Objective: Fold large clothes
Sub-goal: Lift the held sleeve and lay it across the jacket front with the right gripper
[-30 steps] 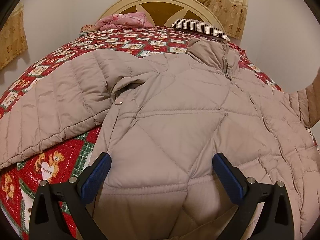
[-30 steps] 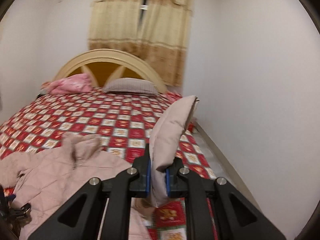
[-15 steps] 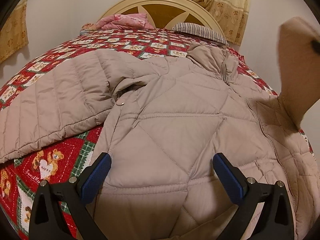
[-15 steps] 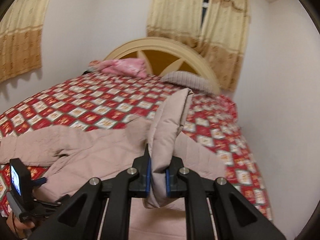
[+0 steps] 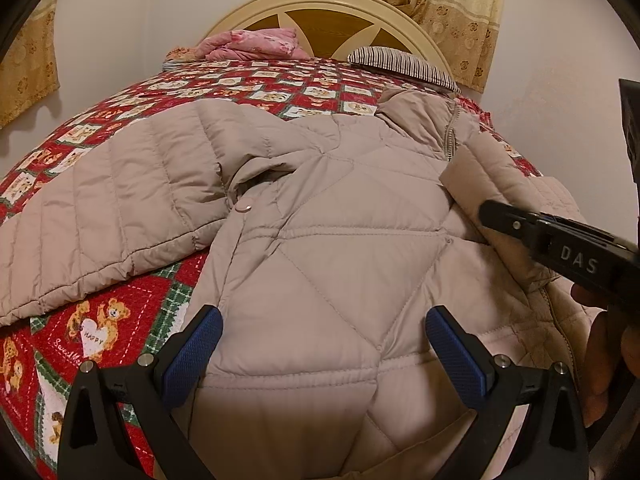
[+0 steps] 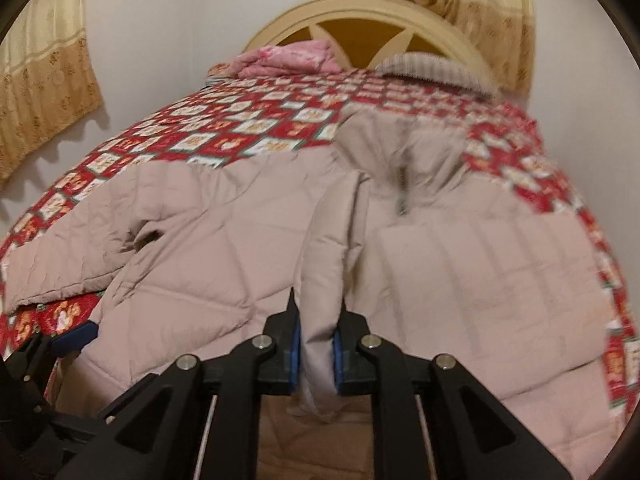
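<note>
Since a second ago, your right gripper [image 6: 316, 344] carried the sleeve [image 6: 328, 256] down across the jacket [image 5: 340, 248], jaws now opening around it. Left gripper [image 5: 320, 348] hovers wide over the near hem. Step: sleeve fold. Next: release, withdraw cleanly.

A beige quilted puffer jacket [image 5: 332, 264] lies spread face-up on the bed, collar toward the headboard, zip closed at the neck. One sleeve [image 5: 104, 216] stretches flat out to the side. The other sleeve [image 6: 324, 264] is folded in over the chest, its cuff raised off the jacket.
</note>
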